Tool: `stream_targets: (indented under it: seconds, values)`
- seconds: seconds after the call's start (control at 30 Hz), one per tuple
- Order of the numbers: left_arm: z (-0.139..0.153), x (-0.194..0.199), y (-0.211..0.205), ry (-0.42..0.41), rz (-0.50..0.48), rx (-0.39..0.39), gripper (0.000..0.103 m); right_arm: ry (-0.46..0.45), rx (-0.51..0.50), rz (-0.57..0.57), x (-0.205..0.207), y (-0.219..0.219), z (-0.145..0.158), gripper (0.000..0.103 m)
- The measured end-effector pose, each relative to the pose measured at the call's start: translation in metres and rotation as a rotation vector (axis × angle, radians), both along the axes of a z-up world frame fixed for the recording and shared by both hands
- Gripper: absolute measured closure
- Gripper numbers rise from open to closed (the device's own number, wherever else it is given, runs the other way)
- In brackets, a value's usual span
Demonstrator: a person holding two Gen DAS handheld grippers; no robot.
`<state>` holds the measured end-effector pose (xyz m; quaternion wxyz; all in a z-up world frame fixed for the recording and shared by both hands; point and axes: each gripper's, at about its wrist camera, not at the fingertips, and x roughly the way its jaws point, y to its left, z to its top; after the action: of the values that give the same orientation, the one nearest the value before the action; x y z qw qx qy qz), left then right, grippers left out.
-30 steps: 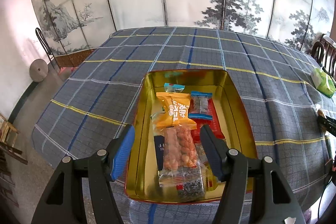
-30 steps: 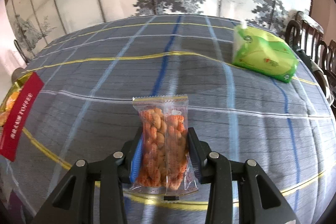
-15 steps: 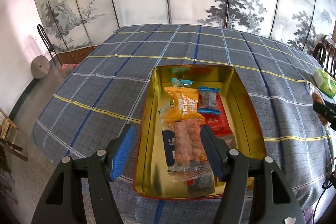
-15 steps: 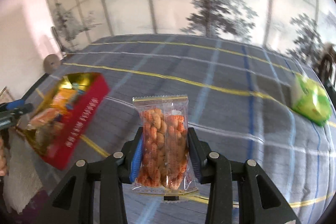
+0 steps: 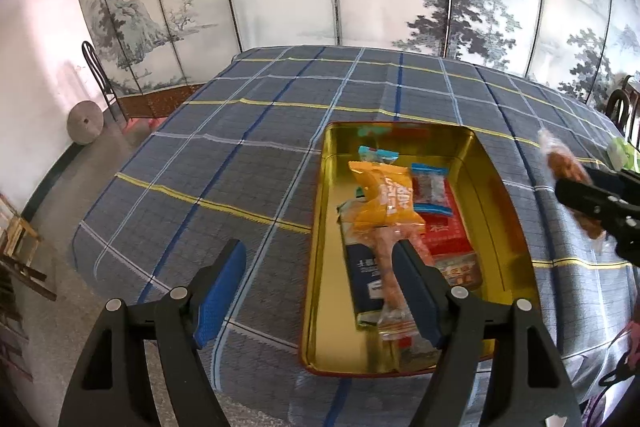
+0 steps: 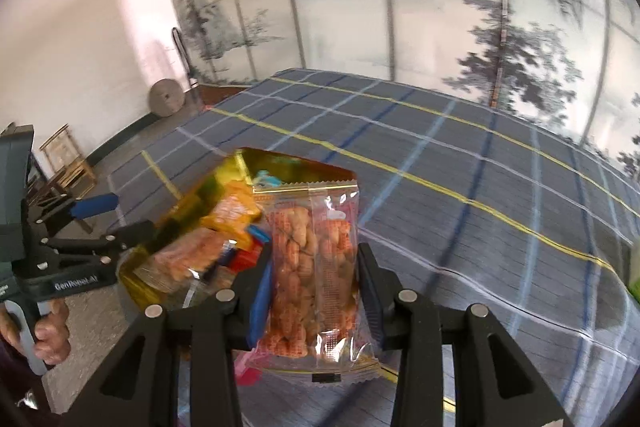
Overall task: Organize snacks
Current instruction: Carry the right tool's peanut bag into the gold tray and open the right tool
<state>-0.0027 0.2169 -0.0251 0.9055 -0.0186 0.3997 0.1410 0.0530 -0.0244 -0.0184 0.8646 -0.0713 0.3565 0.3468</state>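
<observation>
One gold tin (image 5: 508, 211) is seen on the plaid tablecloth (image 5: 240, 155), holding several snack packets, an orange pouch (image 5: 384, 195) uppermost. Left of the tin's near end, the left gripper (image 5: 320, 287) is spread, its jaws having just been opening, nothing pinched between them. Right of the tin, one clear packet of twisted orange snacks (image 6: 312, 267) is pinched upright by the right gripper (image 6: 316, 291).
</observation>
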Motion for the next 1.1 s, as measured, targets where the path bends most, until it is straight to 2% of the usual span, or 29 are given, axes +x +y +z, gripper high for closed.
stream_targets:
  seconds: [0.27,0.33,0.37,0.57,0.67,0.77,0.8,1.0,1.1]
  values:
    - [-0.010,-0.005,0.020,0.010,0.031,-0.036,0.030,0.080,-0.006,0.054,0.009,0.040,-0.019,0.063]
    - [-0.012,-0.005,0.022,0.022,0.029,-0.041,0.020,0.088,-0.011,0.063,0.010,0.048,-0.022,0.063]
    - [-0.013,-0.006,0.024,0.024,0.027,-0.049,0.011,0.090,-0.014,0.067,0.011,0.052,-0.023,0.063]
    - [-0.009,-0.009,0.030,0.016,0.027,-0.061,0.002,0.115,-0.021,0.073,0.022,0.072,-0.031,0.063]
    - [-0.008,-0.010,0.037,0.005,0.031,-0.118,0.001,0.123,-0.027,0.066,0.028,0.080,-0.035,0.063]
    - [-0.010,-0.009,0.044,0.002,0.024,-0.210,0.001,0.121,-0.039,0.063,0.028,0.086,-0.038,0.063]
    - [-0.010,-0.010,0.044,-0.009,0.032,-0.207,0.001,0.122,-0.043,0.064,0.029,0.088,-0.039,0.063]
    - [-0.005,-0.012,0.036,-0.051,0.040,-0.064,0.001,0.126,-0.043,0.064,0.028,0.095,-0.042,0.063]
    - [-0.004,-0.012,0.035,-0.066,0.030,-0.057,0.001,0.129,-0.034,0.065,0.029,0.094,-0.042,0.063]
